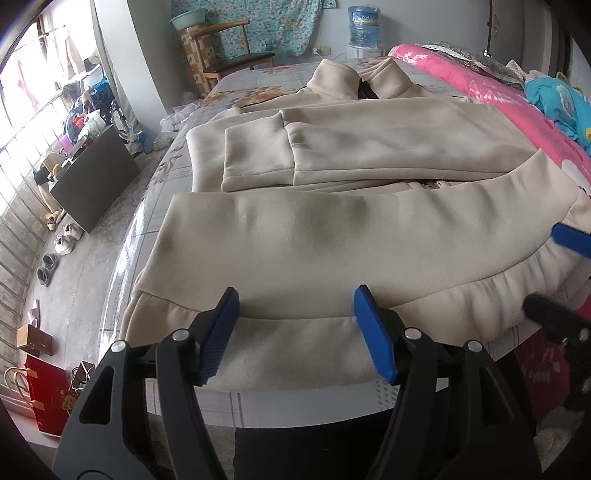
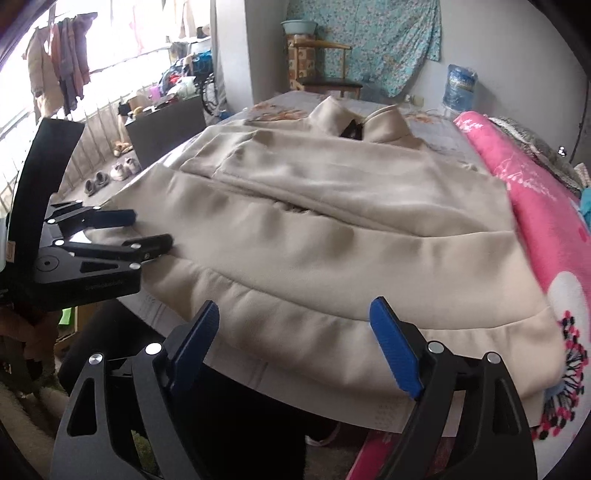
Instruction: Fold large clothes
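Observation:
A beige jacket (image 1: 332, 229) lies flat on the bed, its collar (image 1: 354, 79) at the far end and a sleeve (image 1: 332, 155) folded across the chest. The bottom hem (image 1: 295, 354) hangs at the bed's near edge. My left gripper (image 1: 297, 332) is open over the hem's left part, the blue pads apart with cloth between them and not pinched. My right gripper (image 2: 299, 343) is open too, straddling the hem (image 2: 295, 354) further right. From the right wrist view the left gripper (image 2: 147, 229) shows at the left, resting on the jacket (image 2: 332, 229).
A pink floral quilt (image 1: 517, 107) runs along the bed's right side, with blue cloth (image 1: 557, 103) on it. Beyond the bed stand a wooden chair (image 1: 229, 48) and a water bottle (image 1: 364, 26). Left on the floor: a dark cabinet (image 1: 96, 177), shoes (image 1: 66, 240), a red bag (image 1: 48, 398).

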Action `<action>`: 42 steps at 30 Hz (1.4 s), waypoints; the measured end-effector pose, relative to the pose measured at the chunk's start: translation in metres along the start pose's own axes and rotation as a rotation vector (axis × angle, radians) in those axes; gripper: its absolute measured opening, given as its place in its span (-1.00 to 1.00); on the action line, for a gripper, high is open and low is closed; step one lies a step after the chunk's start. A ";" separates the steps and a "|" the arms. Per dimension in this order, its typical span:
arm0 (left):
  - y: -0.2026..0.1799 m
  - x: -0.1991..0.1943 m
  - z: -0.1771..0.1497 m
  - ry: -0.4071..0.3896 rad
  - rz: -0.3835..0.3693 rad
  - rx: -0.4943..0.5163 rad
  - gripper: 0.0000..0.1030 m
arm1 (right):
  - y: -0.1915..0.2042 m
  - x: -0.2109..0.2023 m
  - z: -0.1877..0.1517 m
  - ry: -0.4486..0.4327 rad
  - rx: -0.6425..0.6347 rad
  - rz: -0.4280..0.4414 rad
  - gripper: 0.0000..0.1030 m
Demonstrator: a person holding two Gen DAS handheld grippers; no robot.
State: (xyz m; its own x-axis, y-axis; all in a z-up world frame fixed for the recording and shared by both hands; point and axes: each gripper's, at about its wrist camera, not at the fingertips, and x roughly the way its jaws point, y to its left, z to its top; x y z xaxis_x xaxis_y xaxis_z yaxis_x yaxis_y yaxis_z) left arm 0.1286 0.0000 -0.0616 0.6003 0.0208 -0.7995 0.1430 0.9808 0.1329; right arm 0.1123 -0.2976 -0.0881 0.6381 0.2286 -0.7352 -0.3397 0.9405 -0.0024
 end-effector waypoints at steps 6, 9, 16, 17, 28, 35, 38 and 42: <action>0.001 0.000 0.000 0.000 0.019 0.000 0.35 | -0.015 -0.003 0.000 0.005 0.026 -0.079 0.58; 0.003 0.000 0.000 0.000 0.026 -0.002 0.40 | -0.026 -0.004 -0.001 0.006 0.046 -0.128 0.59; 0.010 0.004 0.000 0.003 0.029 -0.033 0.64 | -0.053 0.019 -0.016 0.088 0.163 -0.164 0.67; 0.012 0.004 0.000 0.006 0.020 -0.041 0.66 | -0.054 0.018 -0.017 0.080 0.173 -0.158 0.69; 0.019 0.009 -0.001 0.009 -0.004 -0.080 0.78 | -0.053 0.020 -0.015 0.104 0.169 -0.161 0.76; 0.019 0.010 -0.001 0.008 -0.004 -0.082 0.80 | -0.053 0.021 -0.015 0.107 0.171 -0.162 0.78; 0.020 0.010 -0.001 0.008 -0.005 -0.082 0.81 | -0.053 0.021 -0.015 0.108 0.172 -0.162 0.78; 0.020 0.010 -0.001 0.007 -0.004 -0.082 0.81 | -0.053 0.021 -0.015 0.108 0.171 -0.162 0.79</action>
State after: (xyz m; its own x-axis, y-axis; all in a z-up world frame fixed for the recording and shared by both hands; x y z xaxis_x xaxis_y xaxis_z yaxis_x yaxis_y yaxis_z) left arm 0.1369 0.0198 -0.0674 0.5940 0.0178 -0.8043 0.0802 0.9935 0.0812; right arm 0.1335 -0.3467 -0.1132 0.5944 0.0520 -0.8025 -0.1113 0.9936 -0.0181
